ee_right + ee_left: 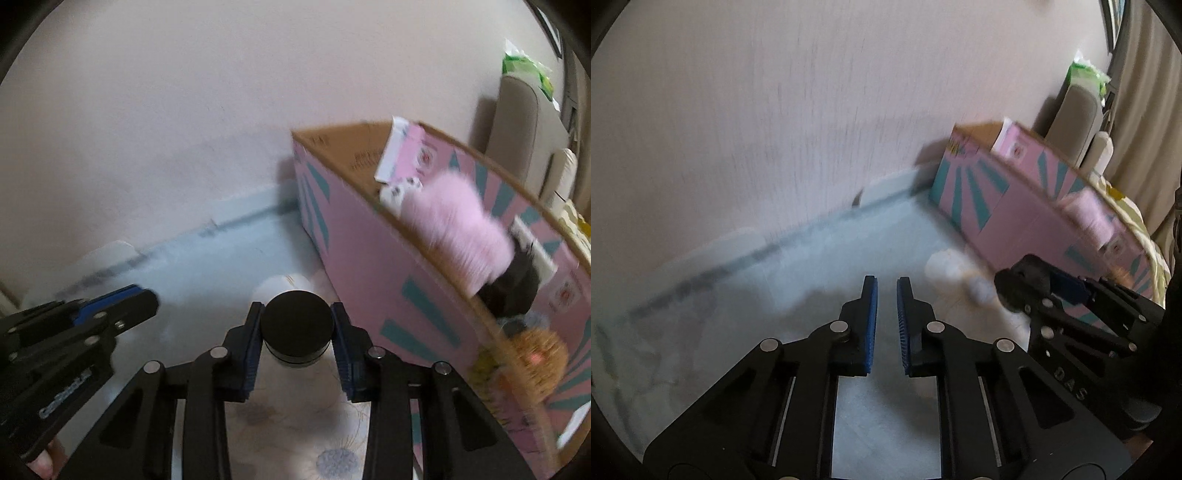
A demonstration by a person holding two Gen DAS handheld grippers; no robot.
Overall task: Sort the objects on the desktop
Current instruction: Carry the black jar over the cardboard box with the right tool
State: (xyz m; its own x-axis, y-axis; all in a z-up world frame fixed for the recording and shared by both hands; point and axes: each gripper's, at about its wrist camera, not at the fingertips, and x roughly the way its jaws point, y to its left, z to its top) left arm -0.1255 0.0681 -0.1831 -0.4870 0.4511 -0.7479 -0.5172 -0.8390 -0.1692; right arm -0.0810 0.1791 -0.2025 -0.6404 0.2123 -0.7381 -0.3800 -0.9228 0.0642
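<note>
Pink box [369, 266] on floral cloth [295, 424].

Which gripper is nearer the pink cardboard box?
Right. The right gripper, shut on a black-capped jar, sits just beside the pink cardboard box. The left gripper, holding nothing, is farther out on the side away from the box.

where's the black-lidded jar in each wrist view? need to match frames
Left wrist: the jar is a dark blur at right of centre, held in the right gripper.
Right wrist: lower centre, clamped between the fingers.
Shared landmark: the pink box, right of the jar in both.
</note>
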